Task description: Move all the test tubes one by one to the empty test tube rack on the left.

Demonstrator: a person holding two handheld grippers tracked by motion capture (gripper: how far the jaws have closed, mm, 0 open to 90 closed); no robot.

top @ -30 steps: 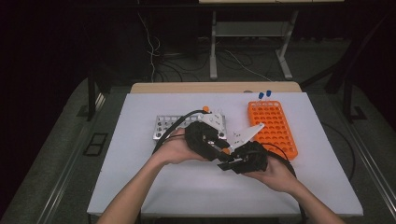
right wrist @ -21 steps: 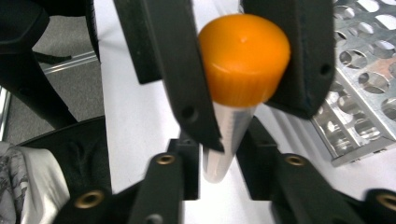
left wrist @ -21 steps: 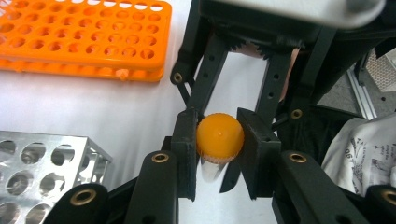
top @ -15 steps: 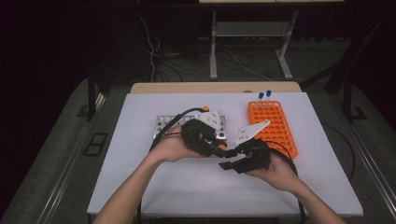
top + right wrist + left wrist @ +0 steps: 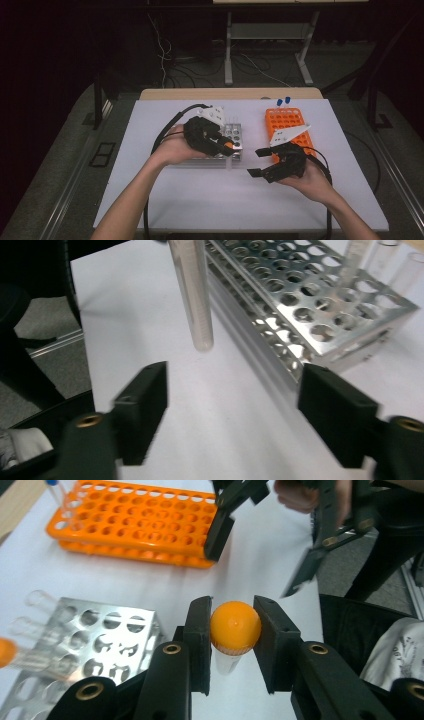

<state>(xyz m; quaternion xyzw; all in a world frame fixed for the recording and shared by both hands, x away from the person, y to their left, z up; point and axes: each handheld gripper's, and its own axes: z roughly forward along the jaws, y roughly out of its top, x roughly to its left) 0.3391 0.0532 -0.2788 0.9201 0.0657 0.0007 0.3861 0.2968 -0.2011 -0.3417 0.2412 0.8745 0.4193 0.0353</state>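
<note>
My left gripper [image 5: 224, 145] is shut on the orange cap [image 5: 235, 627] of a clear tube [image 5: 229, 161]. The tube hangs upright just in front of the metal rack [image 5: 234, 131]. In the right gripper view the tube [image 5: 192, 300] ends just above the white table, beside the metal rack [image 5: 310, 305]. My right gripper [image 5: 256, 161] stands wide open a little to the right of the tube, with nothing between its jaws. It also shows in the left gripper view, where the right gripper [image 5: 260, 550] sits in front of the orange rack [image 5: 135, 520].
An orange rack [image 5: 287, 125] stands at the back right with two blue-capped tubes [image 5: 283, 101] at its far end. The metal rack [image 5: 100, 635] holds a few clear tubes, one orange-capped [image 5: 5, 650]. Cables trail over the white table [image 5: 165, 200].
The two grippers were close together and have drawn apart. The left one moved back toward the metal rack with the tube; the right one shifted right with its jaws wide.
</note>
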